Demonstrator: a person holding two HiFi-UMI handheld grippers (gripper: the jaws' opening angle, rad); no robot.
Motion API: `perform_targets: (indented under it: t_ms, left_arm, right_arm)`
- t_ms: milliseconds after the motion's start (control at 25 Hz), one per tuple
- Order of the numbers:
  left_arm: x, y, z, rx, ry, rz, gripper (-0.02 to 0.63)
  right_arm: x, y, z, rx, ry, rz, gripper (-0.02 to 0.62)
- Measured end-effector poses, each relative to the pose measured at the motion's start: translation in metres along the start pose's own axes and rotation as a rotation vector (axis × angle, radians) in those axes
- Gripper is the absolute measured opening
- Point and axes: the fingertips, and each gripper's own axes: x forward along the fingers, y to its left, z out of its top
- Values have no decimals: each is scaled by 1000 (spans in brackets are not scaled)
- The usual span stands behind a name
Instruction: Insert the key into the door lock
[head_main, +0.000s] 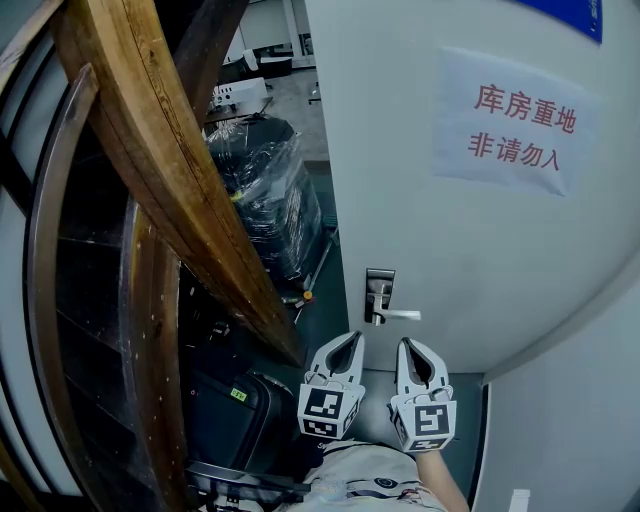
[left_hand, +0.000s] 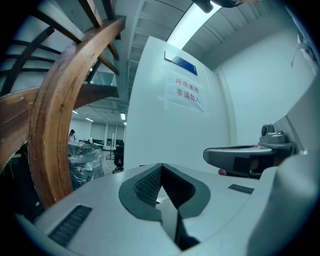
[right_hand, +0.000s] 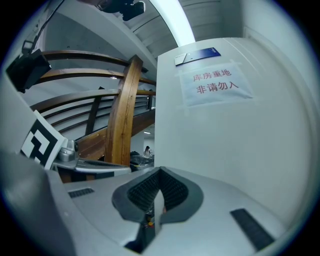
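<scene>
Right gripper (right_hand: 160, 170): I'm seeing its jaws pressing fully together. A thin pale sliver (right_hand: 154, 202) is sitting between the pads, and I can't tell whether that's the key. Left gripper (left_hand: 161, 165): its jaws are also meeting at the tips, with nothing showing between them.

In the head view both grippers are sitting side by side, close but apart, and both are pointing roughly level at the door (head_main: 480, 250). A forearm (head_main: 437, 472) is coming up behind the right one.

The door lock (head_main: 378, 288) is sitting on the door's left edge, just ahead of the two tips and clear of them. Its lever handle (head_main: 400, 315) is sticking out to the right.

A paper sign (head_main: 515, 125) with red characters is hanging higher up on the door. A wooden railing (head_main: 160, 170) is curving past on the left, and a plastic-wrapped load (head_main: 265, 190) is standing behind it.
</scene>
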Motion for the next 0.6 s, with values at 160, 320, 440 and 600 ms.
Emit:
perform_targets:
  t_ms: [160, 320, 440, 600]
  left_arm:
    - [0, 0, 1, -2, -3, -4, 5]
    - [0, 1, 3, -3, -5, -5, 5]
    - [-1, 3, 2, -4, -3, -5, 5]
    - [-1, 4, 0, -3, 1, -2, 5]
  right_arm:
    - [1, 1, 1, 1, -2, 2, 6]
    - [2, 2, 0, -2, 1, 4, 6]
    - [3, 3, 0, -2, 3, 7, 6]
    - [5, 6, -2, -2, 7, 13, 6]
